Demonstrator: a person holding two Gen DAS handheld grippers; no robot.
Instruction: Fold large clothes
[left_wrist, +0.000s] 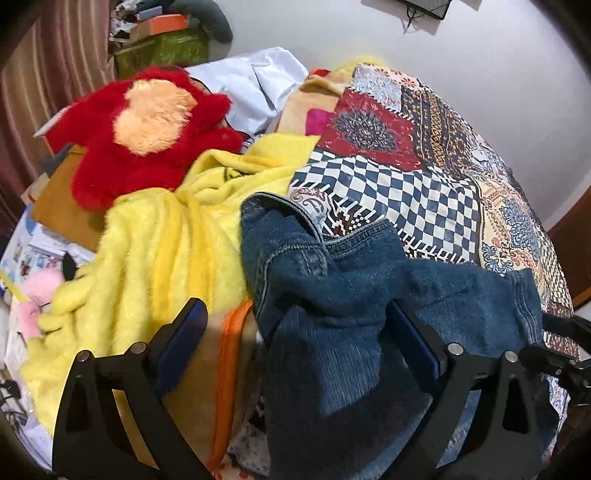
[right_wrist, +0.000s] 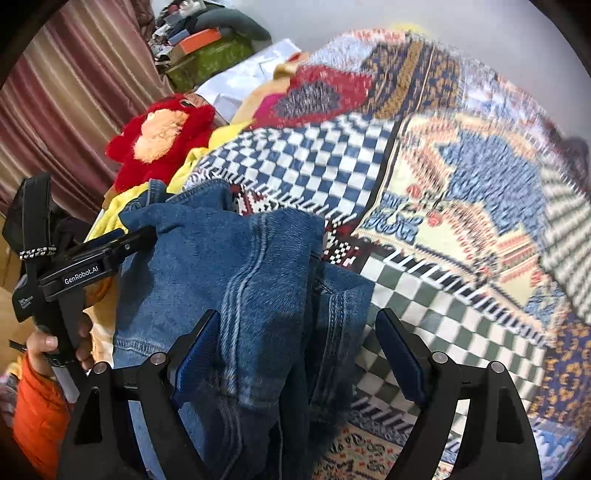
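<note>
From the left wrist camera, the left gripper (left_wrist: 299, 332) points down at a bed with its two black fingers set wide apart, each faced with a dark blue pad. A bunched pair of blue denim jeans (left_wrist: 332, 280) lies between and beyond the fingers; the cloth drapes against the right pad, while the left pad stands clear of it, so nothing is pinched. The denim is coarse, faded along its stitched seams, and humped into thick folds with a hemmed edge curling at the top. It rests on a patchwork bedspread (left_wrist: 406, 184) printed with navy-and-white checks, red medallions and ochre borders. To the left spreads a fluffy yellow blanket (left_wrist: 155, 236), long-piled and rippled in soft ridges. Above it sits a shaggy red plush toy (left_wrist: 122, 147) with a peach fuzzy patch. A ribbed maroon curtain (left_wrist: 44, 74) hangs at the far left.

From the right wrist camera, the right gripper (right_wrist: 295, 350) also has its fingers spread, the jeans (right_wrist: 229, 277) heaped between them: the fabric touches the left pad, the right pad sits free over the checked bedspread (right_wrist: 443, 184), which is motion-blurred here. The left gripper (right_wrist: 122, 242) shows at the left edge, held by a hand (right_wrist: 48, 350) in an orange puffy sleeve (right_wrist: 37, 406). The red plush toy (right_wrist: 162, 140) lies beyond.
</note>
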